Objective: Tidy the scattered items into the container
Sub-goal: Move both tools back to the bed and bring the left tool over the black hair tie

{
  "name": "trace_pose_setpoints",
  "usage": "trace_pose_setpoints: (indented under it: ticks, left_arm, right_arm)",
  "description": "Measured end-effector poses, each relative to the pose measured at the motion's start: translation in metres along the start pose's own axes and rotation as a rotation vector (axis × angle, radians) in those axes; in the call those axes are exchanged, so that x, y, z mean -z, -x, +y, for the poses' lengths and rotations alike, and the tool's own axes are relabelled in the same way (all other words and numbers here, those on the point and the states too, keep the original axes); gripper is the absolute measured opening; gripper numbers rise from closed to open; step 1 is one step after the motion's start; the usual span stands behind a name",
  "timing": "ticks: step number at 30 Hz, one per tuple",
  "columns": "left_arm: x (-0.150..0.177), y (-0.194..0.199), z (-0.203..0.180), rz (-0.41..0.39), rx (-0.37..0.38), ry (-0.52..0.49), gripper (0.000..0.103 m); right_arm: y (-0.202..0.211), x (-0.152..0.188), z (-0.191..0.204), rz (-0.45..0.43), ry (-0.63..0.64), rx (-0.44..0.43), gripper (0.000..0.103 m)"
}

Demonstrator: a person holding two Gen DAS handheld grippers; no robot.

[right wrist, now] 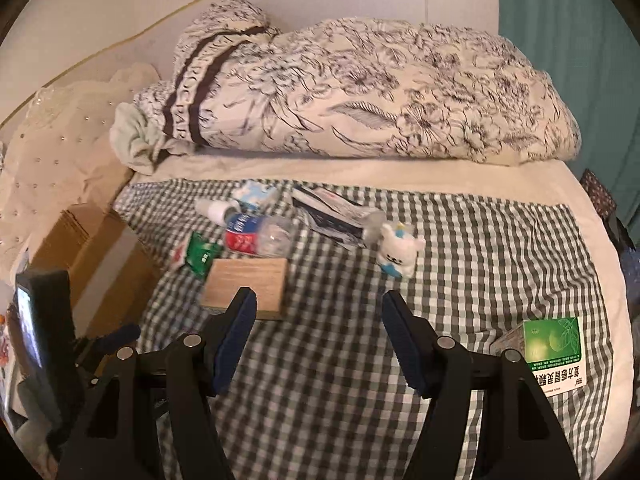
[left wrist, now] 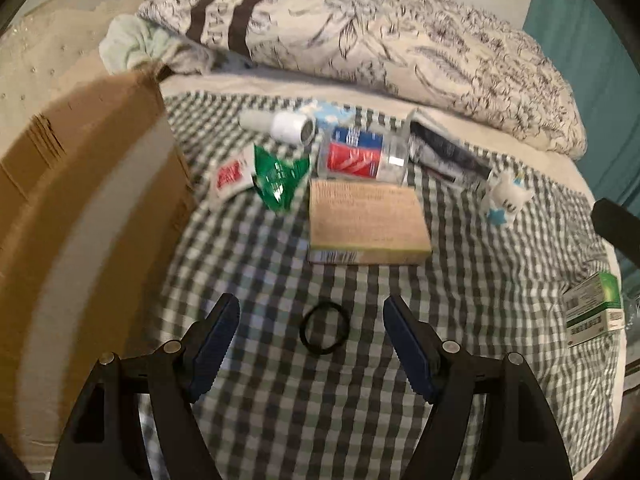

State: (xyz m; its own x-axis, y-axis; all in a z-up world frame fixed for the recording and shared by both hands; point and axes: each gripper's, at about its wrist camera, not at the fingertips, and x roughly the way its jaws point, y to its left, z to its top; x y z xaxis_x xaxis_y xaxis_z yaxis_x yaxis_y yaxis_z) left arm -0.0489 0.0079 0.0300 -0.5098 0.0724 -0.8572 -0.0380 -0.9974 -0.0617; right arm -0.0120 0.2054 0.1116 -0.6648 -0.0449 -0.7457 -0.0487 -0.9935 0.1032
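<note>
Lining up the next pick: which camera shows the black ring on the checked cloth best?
The left wrist view: the black ring lies unobstructed on the checked cloth between the open left gripper fingers. In the right wrist view I cannot find it.

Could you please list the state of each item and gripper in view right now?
Left hand-held gripper: open, empty.
Right hand-held gripper: open, empty.
Hair tie: flat on the cloth.
Bottle: on its side.
Brown box: lying flat.
Toy: upright.
Green box: lying flat.
Cardboard box: contents hidden.
</note>
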Motion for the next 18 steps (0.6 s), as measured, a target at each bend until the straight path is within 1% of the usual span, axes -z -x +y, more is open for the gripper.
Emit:
trace_pose_setpoints:
  ticks: [3, 6, 12, 16, 18]
  left_arm:
    - [0.004, -0.013, 0.0, 0.017, 0.0, -0.002, 0.077]
    - [0.006, -0.026, 0.003, 0.032, 0.002, 0.01, 0.077]
    - [0.008, -0.054, 0.007, 0.067, -0.006, 0.029, 0.077]
    - [0.01, -0.062, 0.006, 0.058, -0.01, 0.033, 0.077]
    - [0.01, -0.063, 0.006, 0.051, -0.013, 0.033, 0.079]
  right_arm:
    - [-0.014, 0.004, -0.007, 0.017, -0.01, -0.004, 0.065]
    - [-0.029, 0.007, -0.016, 0.026, -0.022, 0.016, 0.065]
    - [-0.067, 0.005, -0.049, 0.085, -0.076, 0.049, 0.065]
    - [-0.087, 0.001, -0.063, 0.103, -0.089, 0.082, 0.065]
    - [-0.096, -0.001, -0.067, 0.11, -0.093, 0.096, 0.065]
